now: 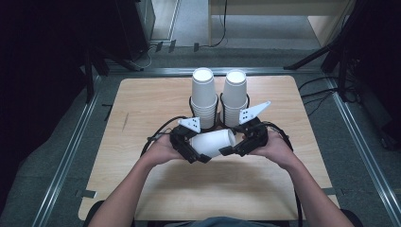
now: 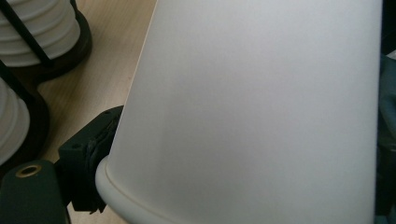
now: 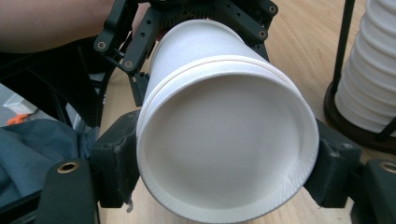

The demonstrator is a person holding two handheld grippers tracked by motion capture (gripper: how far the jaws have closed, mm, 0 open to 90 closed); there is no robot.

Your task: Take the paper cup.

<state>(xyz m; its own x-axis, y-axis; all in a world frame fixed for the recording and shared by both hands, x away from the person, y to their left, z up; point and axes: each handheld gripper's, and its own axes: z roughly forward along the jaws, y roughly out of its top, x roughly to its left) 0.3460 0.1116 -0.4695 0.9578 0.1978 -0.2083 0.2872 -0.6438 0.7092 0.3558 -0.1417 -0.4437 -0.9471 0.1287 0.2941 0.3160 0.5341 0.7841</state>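
A white paper cup (image 1: pixel 215 142) lies on its side just above the wooden table (image 1: pixel 142 109), held between both grippers. My left gripper (image 1: pixel 196 153) is shut on its left end; in the left gripper view the cup (image 2: pixel 257 102) fills the frame and a black pad (image 2: pixel 95 154) presses by its rolled lip. My right gripper (image 1: pixel 232 146) is shut on the other end. In the right gripper view the cup's round end (image 3: pixel 224 140) faces the camera with a pad on each side of my right gripper (image 3: pixel 224 175). The left gripper (image 3: pixel 196 25) clasps the far end.
Behind the grippers stand two tall stacks of white cups (image 1: pixel 203 97) (image 1: pixel 235 94) on dark round bases with thin black rods; one stack (image 3: pixel 369 84) is close on the right. Bare table stretches left, right and toward the person. Metal rails and dark stands ring the table.
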